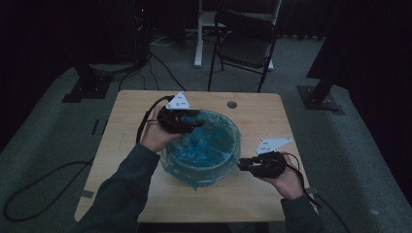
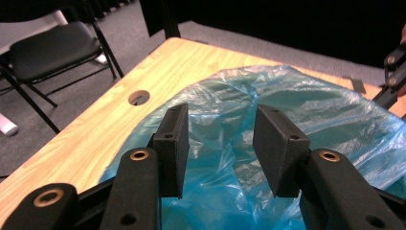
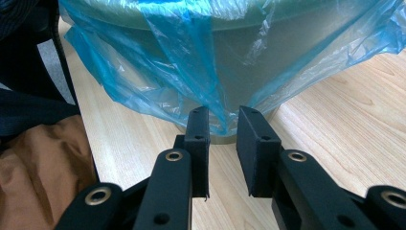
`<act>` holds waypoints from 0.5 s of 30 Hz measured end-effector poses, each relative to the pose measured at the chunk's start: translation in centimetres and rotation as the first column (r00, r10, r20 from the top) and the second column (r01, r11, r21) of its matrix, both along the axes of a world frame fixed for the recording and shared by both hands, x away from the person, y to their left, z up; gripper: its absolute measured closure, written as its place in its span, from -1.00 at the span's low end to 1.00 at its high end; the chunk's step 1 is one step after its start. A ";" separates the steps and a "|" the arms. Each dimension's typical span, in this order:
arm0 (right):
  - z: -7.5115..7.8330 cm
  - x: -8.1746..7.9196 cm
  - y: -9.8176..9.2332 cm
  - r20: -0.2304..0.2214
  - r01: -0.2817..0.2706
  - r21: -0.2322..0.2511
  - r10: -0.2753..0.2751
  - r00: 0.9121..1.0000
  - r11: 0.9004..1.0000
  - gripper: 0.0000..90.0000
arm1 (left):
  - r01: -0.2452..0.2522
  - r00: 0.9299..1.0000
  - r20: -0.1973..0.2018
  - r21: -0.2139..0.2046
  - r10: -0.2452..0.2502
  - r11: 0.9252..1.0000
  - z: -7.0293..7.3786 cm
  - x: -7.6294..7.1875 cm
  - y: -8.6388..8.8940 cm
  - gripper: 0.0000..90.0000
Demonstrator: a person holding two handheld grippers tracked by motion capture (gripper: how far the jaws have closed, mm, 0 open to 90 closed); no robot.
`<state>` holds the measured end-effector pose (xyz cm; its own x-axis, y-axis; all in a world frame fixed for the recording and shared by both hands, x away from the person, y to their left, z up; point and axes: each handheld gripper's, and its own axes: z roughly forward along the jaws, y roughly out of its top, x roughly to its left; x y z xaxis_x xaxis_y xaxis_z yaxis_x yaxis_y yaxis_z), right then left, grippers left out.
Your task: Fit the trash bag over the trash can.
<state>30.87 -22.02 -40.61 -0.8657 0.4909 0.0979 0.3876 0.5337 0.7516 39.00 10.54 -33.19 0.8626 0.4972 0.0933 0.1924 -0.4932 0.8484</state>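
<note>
1. Left gripper [image 1: 194, 124]: a matte black body with a grey three-cornered plate [image 1: 178, 101] on top, dotted with small dark marks.
2. A black cable [image 1: 145, 119] loops from the left gripper's body.
3. Right gripper [image 1: 241, 165]: the same black build, with a pale grey three-cornered plate [image 1: 273, 144] above it and a thin black cable [image 1: 297, 167] behind.
4. Fingers [image 2: 173, 143]: flat, rectangular black pads with a small screw hole in the side.
5. The linkage bars behind the fingers carry brass-ringed holes [image 2: 139, 155].
6. Sleeves [image 1: 127, 187]: dark grey-green, long, reaching to the wrists.
</note>
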 end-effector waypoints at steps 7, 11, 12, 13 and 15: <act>0.0 0.0 -0.1 0.001 0.001 0.000 -0.001 1.000 1.000 0.66 | -0.026 0.999 0.022 -0.052 0.027 0.998 0.3 -0.6 1.5 0.26; 0.1 0.0 -0.2 0.004 0.007 0.002 -0.007 1.000 1.000 0.67 | -0.045 0.998 0.034 -0.082 0.048 0.996 0.4 -1.0 2.5 0.26; 0.2 0.0 -0.3 0.005 0.008 0.002 -0.008 1.000 1.000 0.67 | -0.051 0.998 0.037 -0.088 0.055 0.995 0.3 -1.0 2.8 0.26; 0.2 0.0 -0.4 0.008 0.008 0.004 -0.008 1.000 1.000 0.66 | -0.056 0.998 0.033 -0.093 0.059 0.994 0.3 -1.0 3.1 0.26; 0.3 0.0 -0.5 0.009 0.011 0.005 -0.011 1.000 1.000 0.66 | -0.057 0.998 0.030 -0.097 0.061 0.994 0.3 -1.0 3.2 0.26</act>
<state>30.85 -22.49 -40.34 -0.8612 0.4998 0.0923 0.3863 0.5255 0.7580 38.00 13.78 -32.90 0.8288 0.5551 0.0705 0.1902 -0.3979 0.8975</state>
